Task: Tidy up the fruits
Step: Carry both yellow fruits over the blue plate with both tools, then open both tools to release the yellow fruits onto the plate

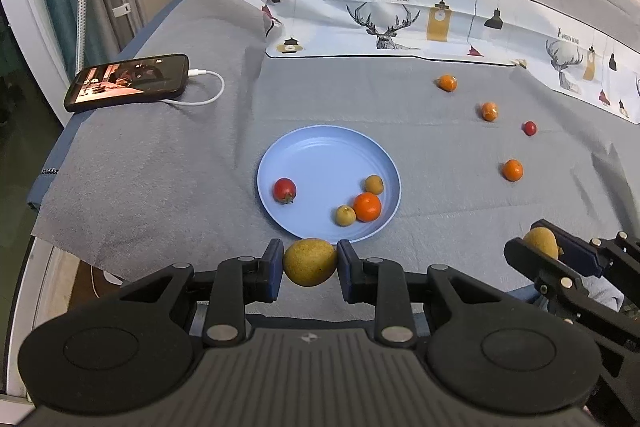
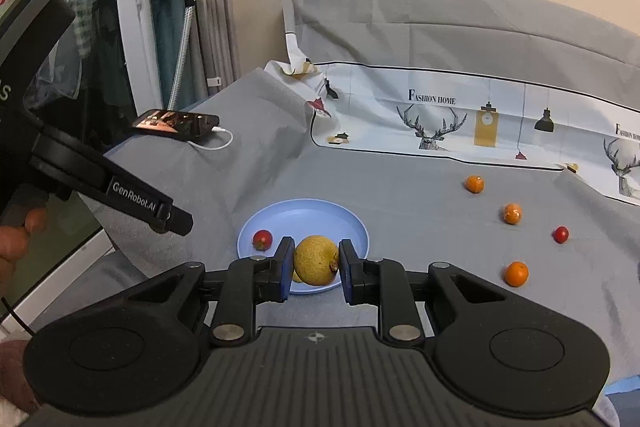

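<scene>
A blue plate (image 1: pixel 320 151) lies on the grey cloth and holds a red fruit (image 1: pixel 284 190), an orange (image 1: pixel 367 207) and two small yellow fruits (image 1: pixel 345 215). My left gripper (image 1: pixel 310 263) is shut on a yellow-brown pear (image 1: pixel 310 262) just before the plate's near rim. My right gripper (image 2: pixel 314 261) is shut on a second yellow pear (image 2: pixel 315 259), held in front of the plate (image 2: pixel 280 215); the same gripper with its pear (image 1: pixel 541 242) shows at the right of the left wrist view. Three oranges (image 1: pixel 513 169) and a small red fruit (image 1: pixel 530 127) lie loose to the right.
A phone (image 1: pixel 128 81) on a white charging cable (image 1: pixel 208 95) lies at the cloth's far left. A printed white cloth (image 1: pixel 420 23) runs along the back. Curtains and a white frame (image 2: pixel 132 27) stand at left. A hand (image 2: pixel 16 239) grips the left tool.
</scene>
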